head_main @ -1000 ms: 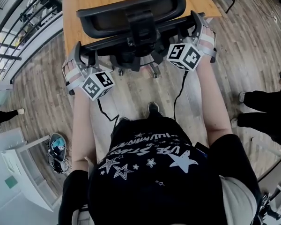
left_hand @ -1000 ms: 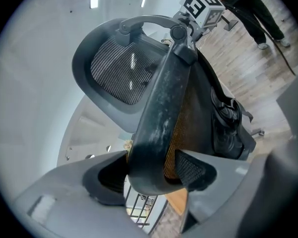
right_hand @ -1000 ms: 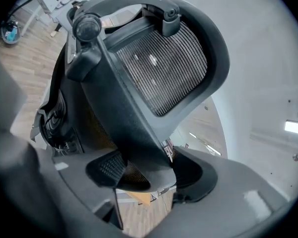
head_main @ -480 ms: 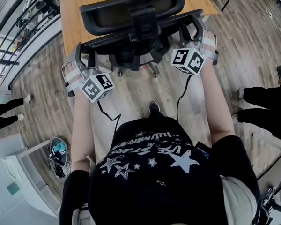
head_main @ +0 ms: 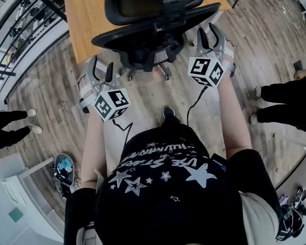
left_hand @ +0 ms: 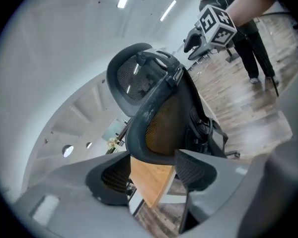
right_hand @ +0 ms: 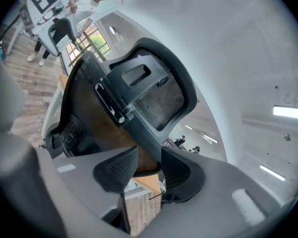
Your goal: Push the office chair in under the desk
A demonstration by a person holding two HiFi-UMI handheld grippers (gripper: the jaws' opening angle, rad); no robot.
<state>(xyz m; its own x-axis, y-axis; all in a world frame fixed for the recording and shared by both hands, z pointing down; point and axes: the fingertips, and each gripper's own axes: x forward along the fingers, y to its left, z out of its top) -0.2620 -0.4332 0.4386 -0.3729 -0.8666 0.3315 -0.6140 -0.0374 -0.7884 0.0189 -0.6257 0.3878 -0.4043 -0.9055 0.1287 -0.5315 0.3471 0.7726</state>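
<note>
The black mesh office chair (head_main: 154, 23) stands with its seat under the wooden desk (head_main: 85, 25), its back and headrest toward me. My left gripper (head_main: 102, 68) hovers open at the chair's lower left, clear of the backrest, with nothing between its fingers. At the chair's right my right gripper (head_main: 210, 33) is also off the backrest; its jaws are closing on nothing. The left gripper view shows the chair (left_hand: 159, 115) beyond the left gripper (left_hand: 150, 171). The right gripper view shows the chair (right_hand: 121, 95) past the right gripper (right_hand: 150, 168).
A bystander's dark legs (head_main: 284, 102) stand on the wooden floor at the right, and another's legs (head_main: 11, 122) at the left. A bag (head_main: 62, 166) lies on the floor at lower left by a white cabinet (head_main: 18, 198). My shoe (head_main: 167, 114) is behind the chair.
The chair has rolled farther in under the desk. Both grippers have come off the backrest's edges and drawn back toward me; the right jaws have narrowed.
</note>
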